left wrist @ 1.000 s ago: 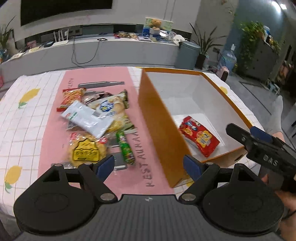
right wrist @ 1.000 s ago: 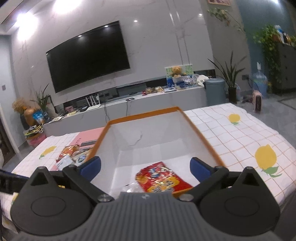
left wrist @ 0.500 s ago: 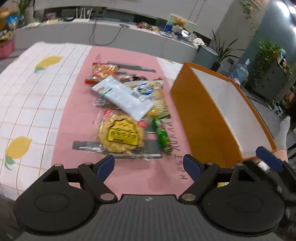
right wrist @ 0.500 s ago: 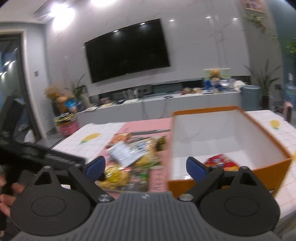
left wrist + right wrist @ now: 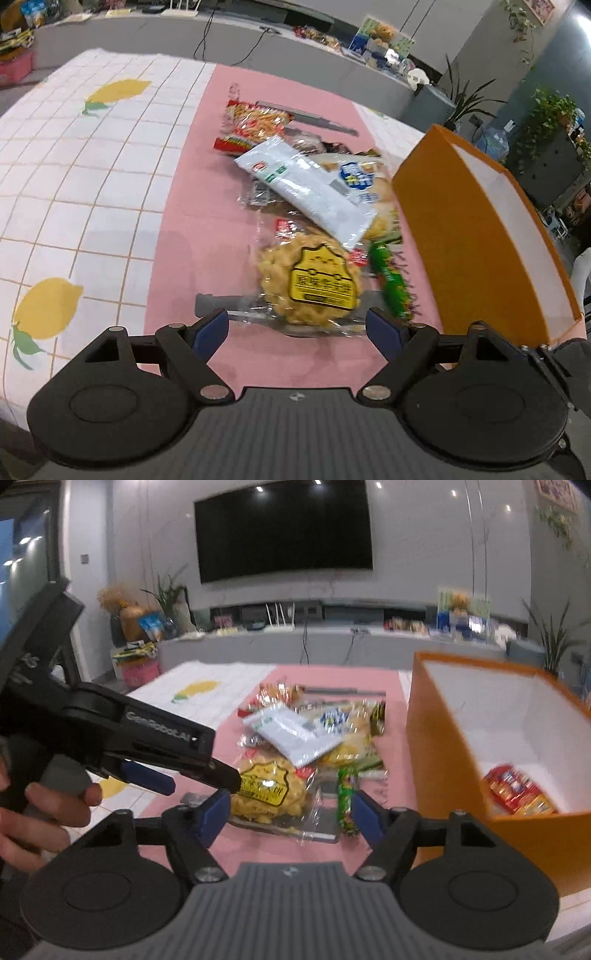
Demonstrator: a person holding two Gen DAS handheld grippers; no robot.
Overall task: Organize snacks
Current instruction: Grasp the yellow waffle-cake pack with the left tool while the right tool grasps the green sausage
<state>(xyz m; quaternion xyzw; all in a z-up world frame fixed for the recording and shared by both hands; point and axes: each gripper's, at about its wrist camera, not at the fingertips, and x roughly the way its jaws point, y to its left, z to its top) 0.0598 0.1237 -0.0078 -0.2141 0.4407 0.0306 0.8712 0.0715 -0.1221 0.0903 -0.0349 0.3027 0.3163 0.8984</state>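
Left gripper (image 5: 297, 328): hovering low over pink mat (image 5: 184, 266), fingers spread wide, gripping nothing.
Right gripper (image 5: 290, 814): hanging beside it, fingers wide apart, carrying nothing.
Yellow cookie pack (image 5: 308, 282): lying flat on mat just ahead of both grippers.
Green stick snack (image 5: 391, 282): resting between cookie pack and orange box (image 5: 461, 236).
Red snack bag (image 5: 519, 792): sitting inside box.

Snack pile (image 5: 314, 206): you have packets lying overlapped on the pink mat.
Yellow-label cracker pack (image 5: 314, 284): flat, nearest you.
Green stick snack (image 5: 391, 280): beside it, near the box.
Orange box (image 5: 476, 738): open, upright.
Red packet (image 5: 517, 790): flat inside.
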